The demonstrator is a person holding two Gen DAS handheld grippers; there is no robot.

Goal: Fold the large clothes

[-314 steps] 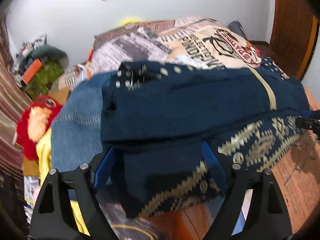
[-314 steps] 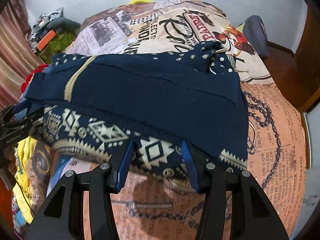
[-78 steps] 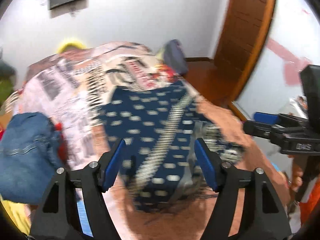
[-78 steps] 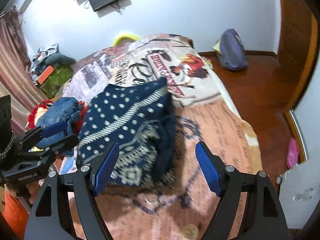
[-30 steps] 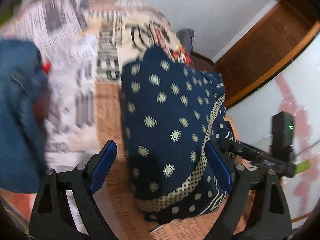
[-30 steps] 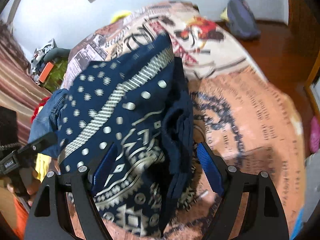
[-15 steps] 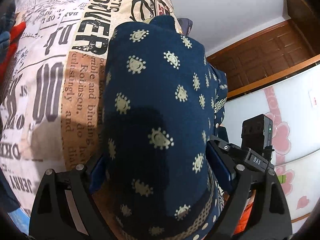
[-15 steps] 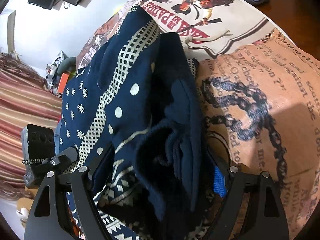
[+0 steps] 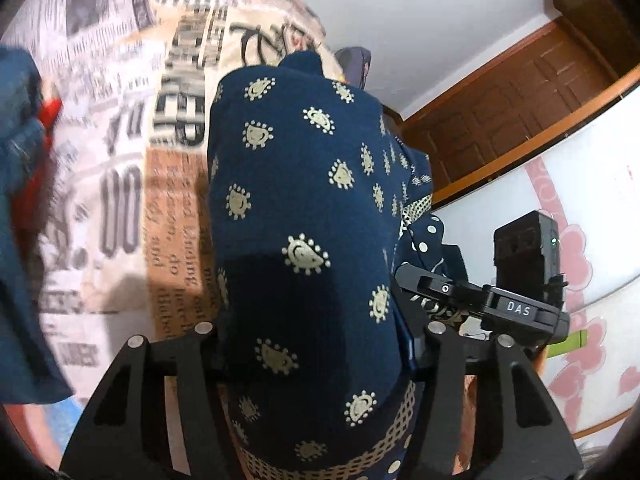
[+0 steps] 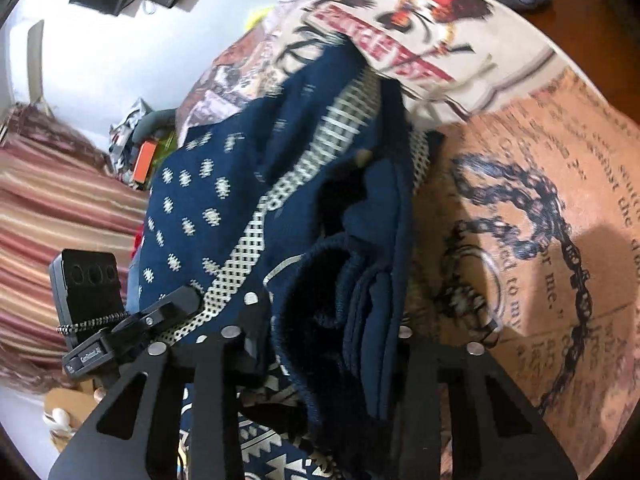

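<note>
Holding the folded blue garment (image 9: 304, 216) from two sides at once, both tools are seen pinching it on the bed (image 9: 120, 200). The left tool (image 9: 312, 344) has just been closing, and its jaws now press on a thick bundle of the cloth with pale little shapes, so they are kept about half open by the fat fold between them. The right tool (image 10: 324, 344) has also just been closing, and its jaws are squeezed much nearer together on the stacked edges of the same garment, where several layers and a ribbed cuff can be seen.

The garment is kept near the front edge of the bed, on the bedcover printed with big letters, a chain and a cowboy picture. A pile of blue jeans (image 9: 20, 200) is left at the left edge of the bed, well apart from the work.

The cloth is probably gripped on both sides so that all the layers stay together and the folds are not lost when the bundle is lifted or turned. If only one side were held, the loose layers on the right could slip open. The folding looks nearly done, since the garment is already made small and thick.
</note>
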